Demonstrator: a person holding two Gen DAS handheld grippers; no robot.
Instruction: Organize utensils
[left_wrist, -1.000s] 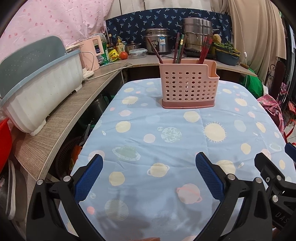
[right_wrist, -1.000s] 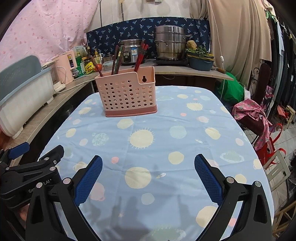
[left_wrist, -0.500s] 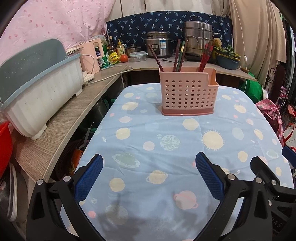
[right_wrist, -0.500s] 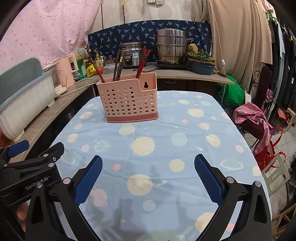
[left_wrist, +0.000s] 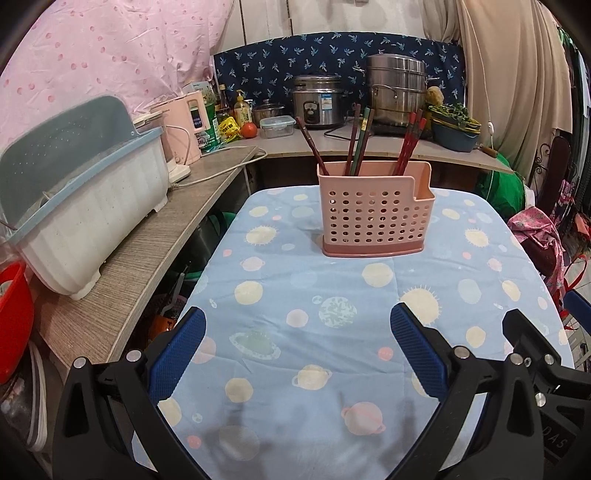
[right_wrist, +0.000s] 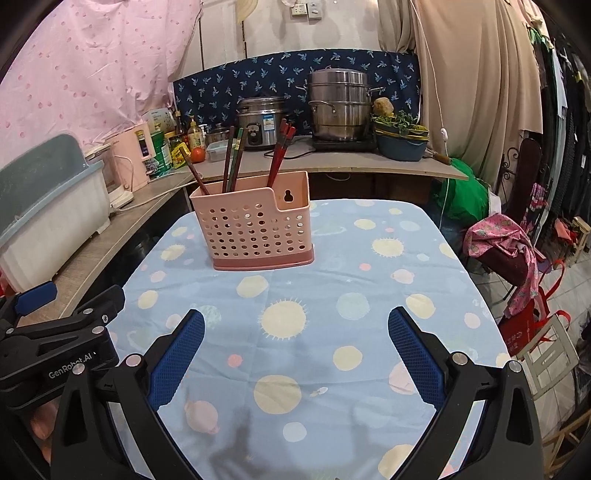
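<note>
- Left hand-held gripper (left_wrist: 295, 347) spread wide, empty, low over the tabletop (left_wrist: 332, 332).
- Right hand-held gripper (right_wrist: 295, 341) likewise released, nothing between its pads.
- Ahead of both, well apart: pink utensil holder (left_wrist: 373, 218) standing upright, chopsticks (left_wrist: 360, 142) inside.

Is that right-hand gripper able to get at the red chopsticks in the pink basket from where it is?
Probably yes. The right gripper is open and empty, and only bare tablecloth lies between it and the pink basket. The red chopsticks stick up above the rim, free to pinch.
</note>
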